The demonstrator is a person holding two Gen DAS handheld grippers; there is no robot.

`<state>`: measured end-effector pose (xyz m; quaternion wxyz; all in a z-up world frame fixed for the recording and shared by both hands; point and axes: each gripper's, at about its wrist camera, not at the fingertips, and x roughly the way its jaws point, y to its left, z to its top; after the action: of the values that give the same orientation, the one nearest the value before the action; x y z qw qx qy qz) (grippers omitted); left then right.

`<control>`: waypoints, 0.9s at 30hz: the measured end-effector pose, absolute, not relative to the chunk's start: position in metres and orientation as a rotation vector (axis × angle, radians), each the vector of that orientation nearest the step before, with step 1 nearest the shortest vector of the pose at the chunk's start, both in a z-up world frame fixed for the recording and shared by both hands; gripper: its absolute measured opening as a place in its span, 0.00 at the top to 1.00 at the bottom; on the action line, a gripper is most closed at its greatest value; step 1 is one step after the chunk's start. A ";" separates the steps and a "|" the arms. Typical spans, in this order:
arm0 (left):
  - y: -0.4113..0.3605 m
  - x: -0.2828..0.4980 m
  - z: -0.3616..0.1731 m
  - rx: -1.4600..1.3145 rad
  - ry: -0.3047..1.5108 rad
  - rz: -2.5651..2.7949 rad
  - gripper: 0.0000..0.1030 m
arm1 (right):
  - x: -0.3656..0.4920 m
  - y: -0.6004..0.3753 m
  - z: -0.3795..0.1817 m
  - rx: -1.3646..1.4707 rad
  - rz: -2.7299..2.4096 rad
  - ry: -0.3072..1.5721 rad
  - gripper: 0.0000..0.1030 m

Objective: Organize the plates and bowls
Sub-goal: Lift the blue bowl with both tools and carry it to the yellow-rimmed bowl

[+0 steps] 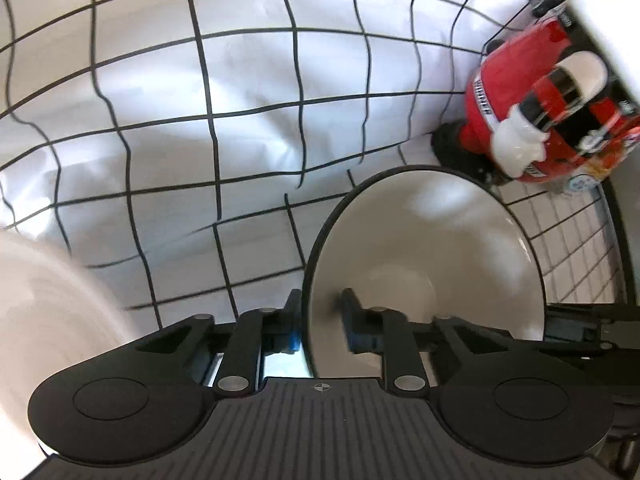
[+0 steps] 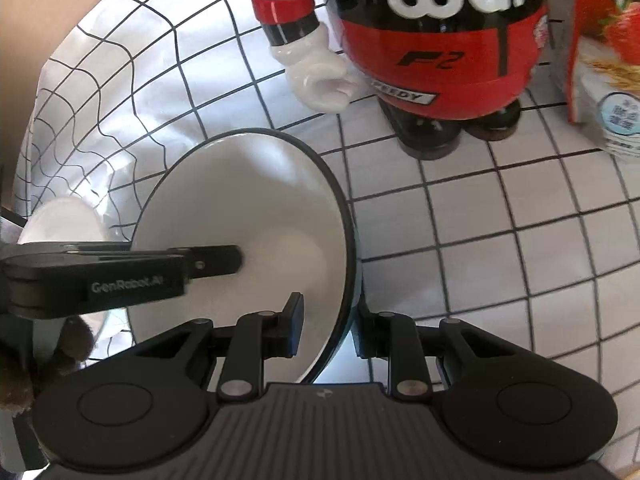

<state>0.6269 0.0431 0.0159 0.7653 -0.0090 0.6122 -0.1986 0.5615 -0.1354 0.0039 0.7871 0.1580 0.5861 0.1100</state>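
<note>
While both grippers hold it, the bowl (image 2: 256, 216) stands tilted on edge above the cloth (image 2: 500, 232), and nothing lies inside it. Its inside is smooth, glossy white; its rim is a thin dark line; its form is round and deep with a small flat bottom.

The right gripper (image 2: 328, 320) is clamped on the bowl's rim, one finger inside the bowl and one against the outer wall. The left gripper (image 1: 320, 312) straddles the opposite rim the same way, one finger (image 1: 352, 304) inside against the white wall, the other outside; its jaws are closed onto the wall. In the right wrist view the left gripper's finger reaches into the bowl from the left.

A second white dish (image 1: 52, 300) sits at the left, blurred; what it contains cannot be told.

The cloth is white with a black grid, wrinkled toward the left. A glossy red and black figurine (image 2: 440, 48) with white gloves stands on it behind the bowl, clear of it. A printed packet (image 2: 600, 60) stands just beside the figurine.
</note>
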 end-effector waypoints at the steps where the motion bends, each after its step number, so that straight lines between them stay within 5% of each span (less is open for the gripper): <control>1: 0.044 0.624 0.022 -0.020 1.324 -0.438 0.80 | 0.558 -0.137 0.010 0.343 0.241 1.252 0.76; 15: 0.067 0.542 0.150 -0.007 1.087 -0.463 0.80 | 0.480 -0.137 0.120 0.295 0.295 1.031 0.76; 27: 0.034 0.438 0.154 -0.018 1.112 -0.502 0.80 | 0.390 -0.186 0.125 0.172 0.349 1.003 0.76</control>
<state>0.4377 0.0340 0.1536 0.8195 -0.0085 0.5223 -0.2357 0.3897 -0.1855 0.1251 0.8589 0.0820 0.4775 0.1662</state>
